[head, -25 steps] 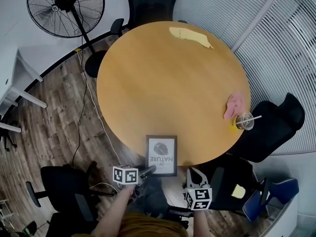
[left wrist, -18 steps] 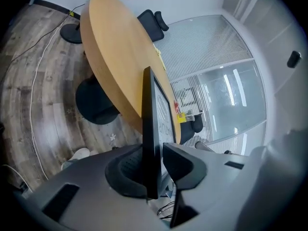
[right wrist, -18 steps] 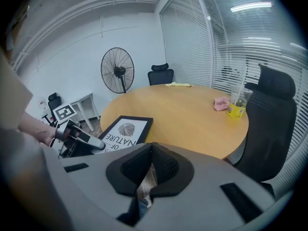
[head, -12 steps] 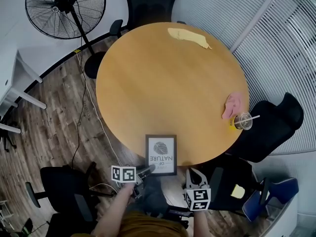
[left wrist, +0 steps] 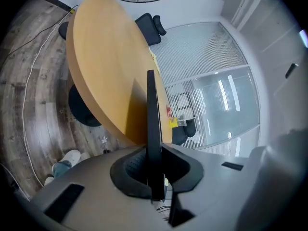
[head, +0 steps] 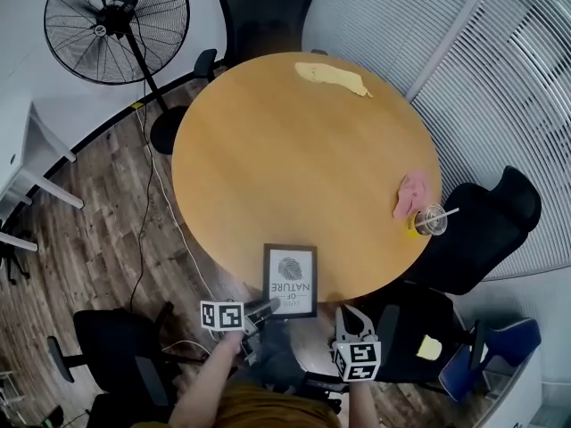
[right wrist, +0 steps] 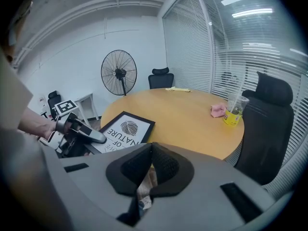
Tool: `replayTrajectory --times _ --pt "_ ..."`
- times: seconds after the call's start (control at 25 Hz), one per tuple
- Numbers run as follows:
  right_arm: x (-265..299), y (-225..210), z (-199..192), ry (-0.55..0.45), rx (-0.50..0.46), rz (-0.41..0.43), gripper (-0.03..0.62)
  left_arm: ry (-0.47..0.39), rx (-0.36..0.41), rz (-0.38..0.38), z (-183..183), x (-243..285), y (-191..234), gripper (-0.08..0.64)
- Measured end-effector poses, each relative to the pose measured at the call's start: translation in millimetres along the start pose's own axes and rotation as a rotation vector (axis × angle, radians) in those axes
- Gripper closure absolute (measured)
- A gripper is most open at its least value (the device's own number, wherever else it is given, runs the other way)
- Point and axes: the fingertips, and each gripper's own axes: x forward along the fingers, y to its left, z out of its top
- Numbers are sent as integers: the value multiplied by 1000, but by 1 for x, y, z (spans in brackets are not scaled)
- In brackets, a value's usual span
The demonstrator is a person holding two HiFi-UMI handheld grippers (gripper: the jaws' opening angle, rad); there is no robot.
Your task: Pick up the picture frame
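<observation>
Clamping picture frame [head: 291,279] by overhanging near edge, left gripper [head: 268,307], jaw room past table [head: 268,141] rim | right gripper [right wrist: 151,150] closed, empty

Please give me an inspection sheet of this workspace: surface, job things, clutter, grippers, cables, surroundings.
Surface: round wooden table.
Job's things: picture frame at the table's near edge, overhanging it.
Clutter: yellow cloth on far side; pink cloth beside plastic cup at right edge.
Grippers: left gripper shut on picture frame; right gripper shut, empty.
Cables: one cable on floor, left of table.
Surroundings: fan, office chairs, blinds.
</observation>
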Motion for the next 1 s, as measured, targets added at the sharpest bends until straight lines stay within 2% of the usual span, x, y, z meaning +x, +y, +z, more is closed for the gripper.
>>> replayTrajectory --times 0.68,1.0 --pt "-17 6 16 -57 -8 -2 580 -41 37 -43 5 -10 -33 508" --pt "-24 22 28 -89 -34 9 580 -93 112 2 15 -32 -43 508"
